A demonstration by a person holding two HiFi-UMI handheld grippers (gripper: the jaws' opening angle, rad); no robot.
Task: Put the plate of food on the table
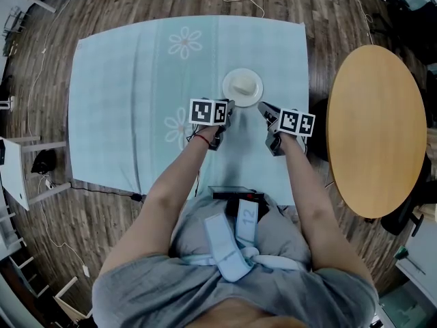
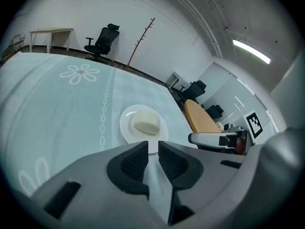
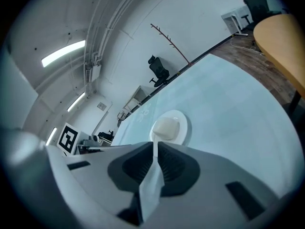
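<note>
A white plate [image 1: 255, 96] with a pale, rounded piece of food [image 1: 243, 82] rests on the table's light blue flowered cloth [image 1: 130, 87], right of its middle. My left gripper [image 1: 231, 106] hovers just short of the plate's near-left rim, its jaws a narrow gap apart with nothing between them. My right gripper [image 1: 263, 108] is by the near-right rim, jaws together and empty. In the left gripper view the plate [image 2: 127, 128] and food [image 2: 146, 124] lie just beyond my left gripper [image 2: 153, 148]. The right gripper view shows the plate [image 3: 184, 128] beyond my right gripper [image 3: 156, 146].
A round wooden table [image 1: 375, 128] stands close on the right of the clothed table. Dark wooden floor with cables surrounds both. A black office chair [image 2: 102, 39] and a desk stand by the far wall. A white shelf unit [image 1: 17, 173] is at the left.
</note>
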